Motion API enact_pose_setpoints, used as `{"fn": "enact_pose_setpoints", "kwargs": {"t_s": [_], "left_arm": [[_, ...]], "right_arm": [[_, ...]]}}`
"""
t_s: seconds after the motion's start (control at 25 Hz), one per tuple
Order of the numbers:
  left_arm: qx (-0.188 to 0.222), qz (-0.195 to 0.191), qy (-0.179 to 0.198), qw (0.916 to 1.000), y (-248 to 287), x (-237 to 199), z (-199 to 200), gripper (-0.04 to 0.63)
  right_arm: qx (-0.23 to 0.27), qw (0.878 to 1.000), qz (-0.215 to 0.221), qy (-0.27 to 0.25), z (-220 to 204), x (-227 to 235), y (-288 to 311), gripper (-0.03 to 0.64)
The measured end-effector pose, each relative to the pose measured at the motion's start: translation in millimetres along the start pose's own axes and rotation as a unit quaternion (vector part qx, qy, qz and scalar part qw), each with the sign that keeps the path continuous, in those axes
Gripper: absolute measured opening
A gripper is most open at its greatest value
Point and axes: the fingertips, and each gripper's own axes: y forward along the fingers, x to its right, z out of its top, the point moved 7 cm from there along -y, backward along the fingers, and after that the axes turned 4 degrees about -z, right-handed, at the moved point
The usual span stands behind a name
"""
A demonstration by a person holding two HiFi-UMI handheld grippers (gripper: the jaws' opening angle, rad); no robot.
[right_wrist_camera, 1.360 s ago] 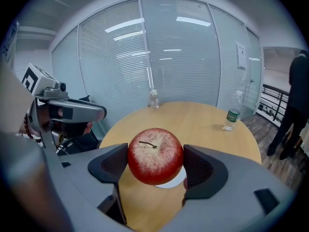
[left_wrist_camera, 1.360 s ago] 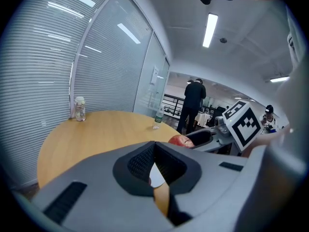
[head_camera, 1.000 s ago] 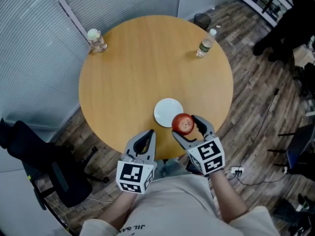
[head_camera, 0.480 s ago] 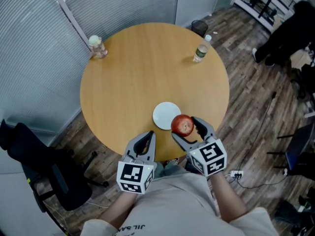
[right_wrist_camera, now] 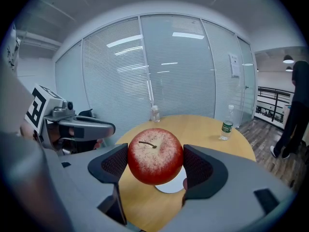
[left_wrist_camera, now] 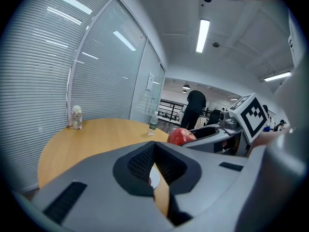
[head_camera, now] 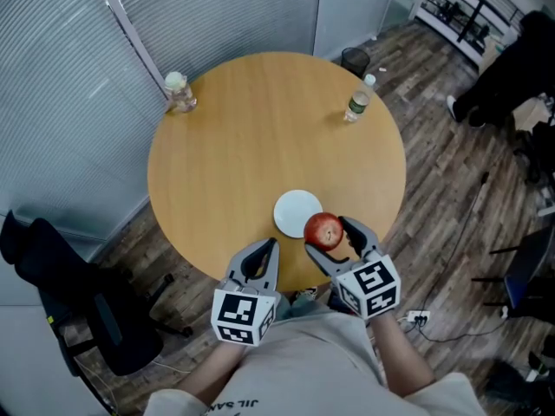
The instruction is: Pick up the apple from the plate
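My right gripper (head_camera: 329, 232) pinches the red round apple (right_wrist_camera: 154, 156), stem up, level over the small white plate's (head_camera: 291, 206) near rim. My left gripper (head_camera: 260, 256) hangs alongside, jaws pressed together.

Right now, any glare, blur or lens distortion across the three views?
Head view: evenly lit, sharp, apple clear, only slight wide-angle bend. Left gripper view: heavy fisheye, dark corners, ceiling light blown out, fingers close and a bit soft. Right gripper view: same fisheye, apple crisp, light streaks reflect in the glass wall.
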Motion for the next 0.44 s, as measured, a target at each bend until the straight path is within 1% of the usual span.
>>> {"fn": "enact_pose_setpoints", "kwargs": {"t_s": [0.44], "left_arm": [[-0.001,-0.002,0.002,1.0,-2.5,-0.9,-0.5,0.002]], "right_arm": [[0.002,1.0,0.0,-0.003,1.8,-2.0,-3.0,0.37]]}}
